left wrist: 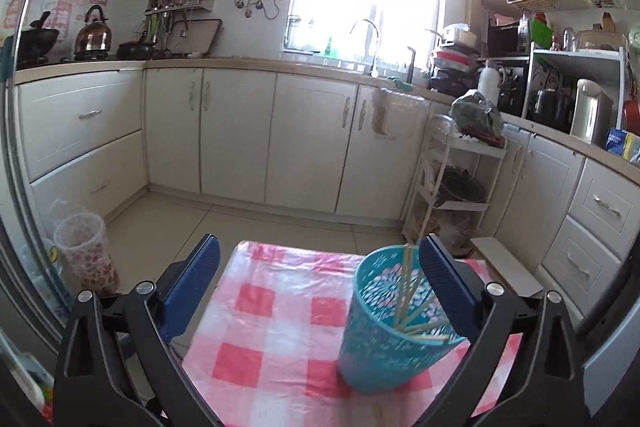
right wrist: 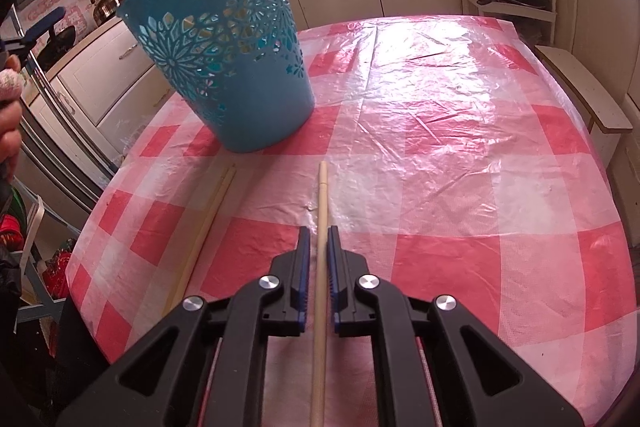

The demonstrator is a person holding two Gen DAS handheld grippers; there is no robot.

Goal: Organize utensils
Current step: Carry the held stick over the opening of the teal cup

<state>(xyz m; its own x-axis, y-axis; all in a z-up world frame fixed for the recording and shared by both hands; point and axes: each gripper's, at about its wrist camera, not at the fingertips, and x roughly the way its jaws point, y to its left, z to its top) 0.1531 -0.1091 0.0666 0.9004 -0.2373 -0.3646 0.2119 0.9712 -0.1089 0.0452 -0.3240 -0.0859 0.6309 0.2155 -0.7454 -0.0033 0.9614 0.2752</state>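
Two claws work over a desk (right wrist: 460,131) covered in a red-and-white checked plastic cloth, in a kitchen with cream cabinets. A blue openwork bin (right wrist: 224,63) stands near the desk's far left corner, looking tilted in both views, and already holds several chopsticks (left wrist: 408,299) leaning inside it. The left claw (left wrist: 320,263) hangs above the desk with its jaws spread wide and nothing between them; the bin's rim sits just beside its right finger. The right claw (right wrist: 319,251) points down at the desk with its jaws slightly parted either side of a single chopstick (right wrist: 322,211), which lies lengthwise between them; the pads do not appear to press on it. Another pair of chopsticks (right wrist: 208,223) lies on the cloth to the left, close to the desk's left edge. The step in hand looks like gathering loose chopsticks into the bin. Next, the right claw would need to close firmly on the thin stick, lift it, and tip it into the bin's mouth. Open cloth stretches to the right and ahead, leaving plenty of room; the left side is tighter, with the bin and the drop-off near.
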